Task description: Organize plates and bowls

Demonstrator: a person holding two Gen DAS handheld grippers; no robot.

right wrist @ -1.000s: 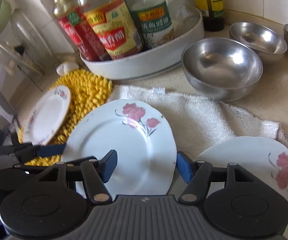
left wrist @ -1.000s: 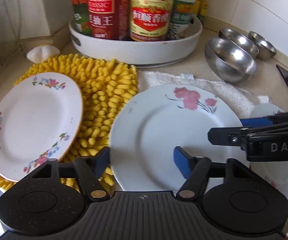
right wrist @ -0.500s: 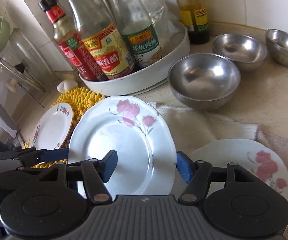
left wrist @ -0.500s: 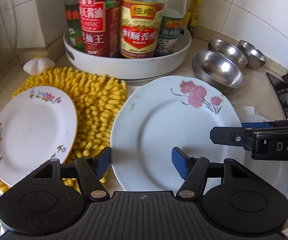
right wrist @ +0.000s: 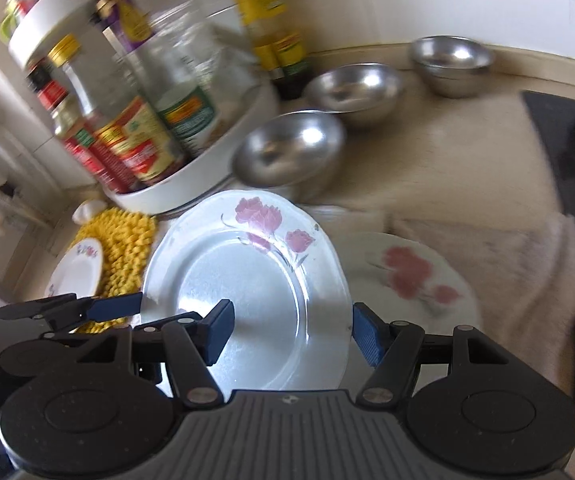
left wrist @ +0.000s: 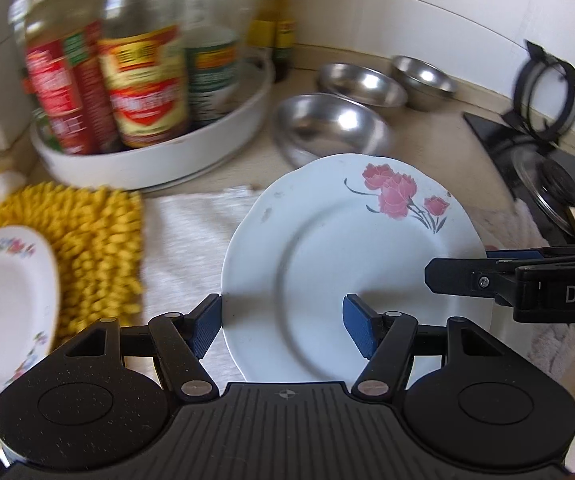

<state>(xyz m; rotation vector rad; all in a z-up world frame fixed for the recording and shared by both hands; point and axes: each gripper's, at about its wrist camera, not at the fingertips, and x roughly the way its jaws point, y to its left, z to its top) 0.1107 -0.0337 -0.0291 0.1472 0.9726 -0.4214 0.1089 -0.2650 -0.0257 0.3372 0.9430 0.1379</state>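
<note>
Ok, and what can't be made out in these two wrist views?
- Bottle labels: motion-blurred in both views, unreadable.
- Pink-flower plate: near rim hidden by the left gripper in the left wrist view and by the right gripper in the right wrist view. What supports it is unclear.
- Second flowered plate: blurred in the right wrist view, almost wholly hidden behind the first plate in the left.
- Small floral plate: cut off by the left edge, left wrist view.
</note>
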